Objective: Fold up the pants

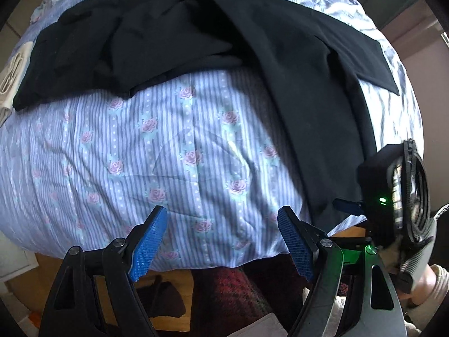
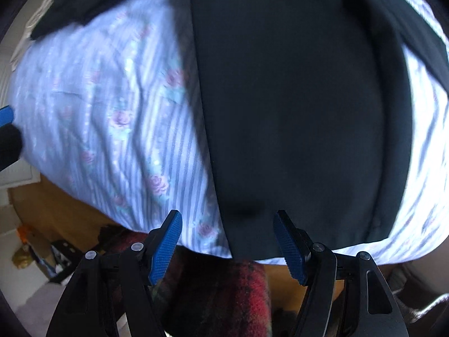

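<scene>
The left hand-held gripper is pointing downward, its blue-padded jaws standing well apart with nothing between them. The right hand-held gripper is likewise pointing down with jaws spread and gripping nothing. In the left wrist view, the person's right hand is clasping that gripper's handle, a ribbed sleeve cuff showing at the wrist.

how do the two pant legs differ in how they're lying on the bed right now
The near pant leg lies flat and smooth, running straight toward the bed's near edge; the far pant leg is rumpled and creased.
The near leg's hem reaches the bed's near edge; the far leg sprawls sideways toward the bed's left side.
Both are black and untouched by either gripper.
</scene>
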A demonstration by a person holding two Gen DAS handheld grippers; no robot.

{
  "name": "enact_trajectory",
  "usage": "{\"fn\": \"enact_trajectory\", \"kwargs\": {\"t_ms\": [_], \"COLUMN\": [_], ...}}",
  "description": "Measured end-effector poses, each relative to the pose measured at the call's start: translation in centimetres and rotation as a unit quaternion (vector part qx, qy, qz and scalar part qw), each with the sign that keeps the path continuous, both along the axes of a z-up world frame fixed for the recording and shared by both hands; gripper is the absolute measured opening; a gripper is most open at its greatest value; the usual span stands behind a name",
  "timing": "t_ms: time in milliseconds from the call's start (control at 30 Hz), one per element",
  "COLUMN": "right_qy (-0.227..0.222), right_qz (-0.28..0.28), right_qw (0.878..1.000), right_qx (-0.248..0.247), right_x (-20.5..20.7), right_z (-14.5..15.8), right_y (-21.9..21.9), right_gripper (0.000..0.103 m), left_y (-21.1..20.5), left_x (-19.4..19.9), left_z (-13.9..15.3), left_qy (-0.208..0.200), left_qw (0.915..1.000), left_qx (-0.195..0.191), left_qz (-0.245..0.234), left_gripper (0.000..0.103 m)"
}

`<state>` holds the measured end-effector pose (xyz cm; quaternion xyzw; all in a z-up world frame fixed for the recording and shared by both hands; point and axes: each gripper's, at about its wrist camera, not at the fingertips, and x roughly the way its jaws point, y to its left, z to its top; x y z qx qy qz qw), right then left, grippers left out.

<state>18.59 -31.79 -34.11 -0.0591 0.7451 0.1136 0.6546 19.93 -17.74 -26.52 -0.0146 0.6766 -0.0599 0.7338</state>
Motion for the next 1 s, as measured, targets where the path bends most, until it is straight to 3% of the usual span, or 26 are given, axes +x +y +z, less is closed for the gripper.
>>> {"fn": "enact_trajectory", "kwargs": {"t_ms": [100, 200, 300, 333, 467, 600, 867, 1000], "right_qy": [-0.005, -0.012, -0.020, -0.023, -0.072, -0.103, -0.133, -0.147], "right_qz": [-0.005, -0.019, -0.052, -0.061, -0.086, -0.122, -0.151, -0.148], "right_qw": [1.000, 0.998, 0.997, 0.997, 0.992, 0.986, 0.978, 0.976], "right_qx": [-0.026, -0.052, -0.048, -0.043, -0.061, -0.057, -0.053, -0.058], "right_x": [0.1, 0.1, 0.1, 0.1, -0.4, -1.4, -2.3, -2.2], "right_z": [-1.3, -1.9, -1.1, -0.6, 3.1, 6.6, 10.4, 11.8], "right_y": [0.3, 0.1, -1.1, -1.5, -3.3, -5.3, -6.4, -5.6], "right_gripper": [0.066, 0.050, 0.022, 0.009, 0.007, 0.007, 0.007, 0.007], "left_y": [0.2, 0.2, 0.2, 0.2, -0.1, -1.2, -7.1, -10.4], "left_x": [0.3, 0.3, 0.5, 0.7, 1.8, 4.3, 9.0, 10.1], "left_z": [-0.3, -0.3, -0.4, -0.3, 0.3, 1.0, -0.8, -0.8], "left_qy": [0.004, 0.003, 0.003, 0.003, -0.004, -0.004, 0.035, 0.038], "left_qw": [1.0000, 0.9997, 0.9994, 0.9993, 0.9986, 0.9962, 0.9874, 0.9853], "left_qx": [0.000, 0.002, -0.005, -0.013, -0.033, -0.078, -0.138, -0.142], "left_qz": [-0.009, -0.024, -0.033, -0.034, -0.042, -0.039, -0.068, -0.087], "left_gripper": [0.080, 0.080, 0.080, 0.080, 0.080, 0.080, 0.079, 0.078]}}
